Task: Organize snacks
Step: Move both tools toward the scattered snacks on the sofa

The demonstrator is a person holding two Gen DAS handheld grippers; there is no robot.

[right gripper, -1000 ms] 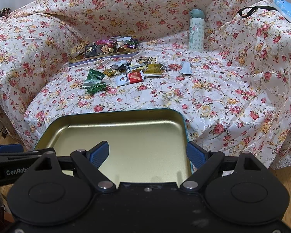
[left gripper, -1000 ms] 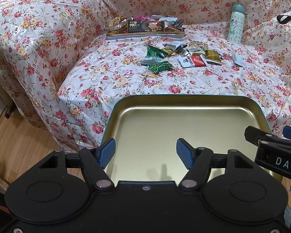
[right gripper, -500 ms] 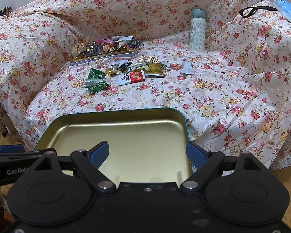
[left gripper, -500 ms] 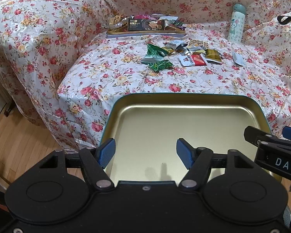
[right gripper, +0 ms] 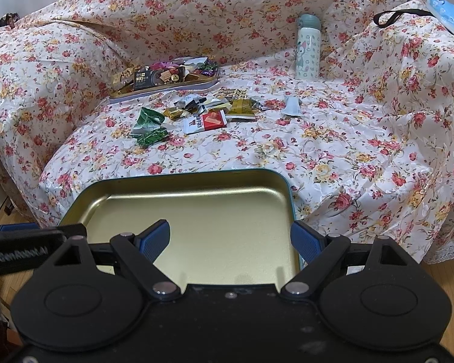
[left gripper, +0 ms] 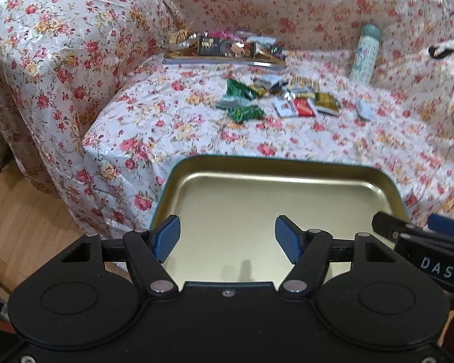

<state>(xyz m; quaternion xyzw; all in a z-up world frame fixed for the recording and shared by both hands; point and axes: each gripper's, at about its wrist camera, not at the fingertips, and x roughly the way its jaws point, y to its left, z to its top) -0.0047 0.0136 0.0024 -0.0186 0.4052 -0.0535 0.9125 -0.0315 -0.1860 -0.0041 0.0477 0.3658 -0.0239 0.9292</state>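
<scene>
An empty gold tin tray with a teal rim [left gripper: 275, 163] [right gripper: 178, 177] sits at the sofa seat's front edge. My left gripper [left gripper: 227, 239] is open above the tray's near left part. My right gripper [right gripper: 230, 240] is open, straddling the tray's near right edge. Loose snack packets lie mid-seat: green wrappers [left gripper: 240, 103] [right gripper: 149, 127], a red-and-white packet [left gripper: 296, 107] [right gripper: 205, 122], gold packets [left gripper: 327, 101] [right gripper: 242, 107]. A second tray full of snacks [left gripper: 224, 50] [right gripper: 166, 77] sits at the back left.
A floral cover drapes the sofa [left gripper: 60, 60] [right gripper: 378, 106]. A pale green bottle [left gripper: 364, 53] [right gripper: 308, 48] stands at the back right. A grey packet [left gripper: 364, 110] [right gripper: 292, 106] lies apart. A black strap [right gripper: 399, 16] lies on the right armrest. Wooden floor [left gripper: 18, 208] is at the left.
Both views have shifted slightly forward and up toward the sofa; the left view is motion-blurred. Both grippers stay open over the tray. The snacks have not moved.
</scene>
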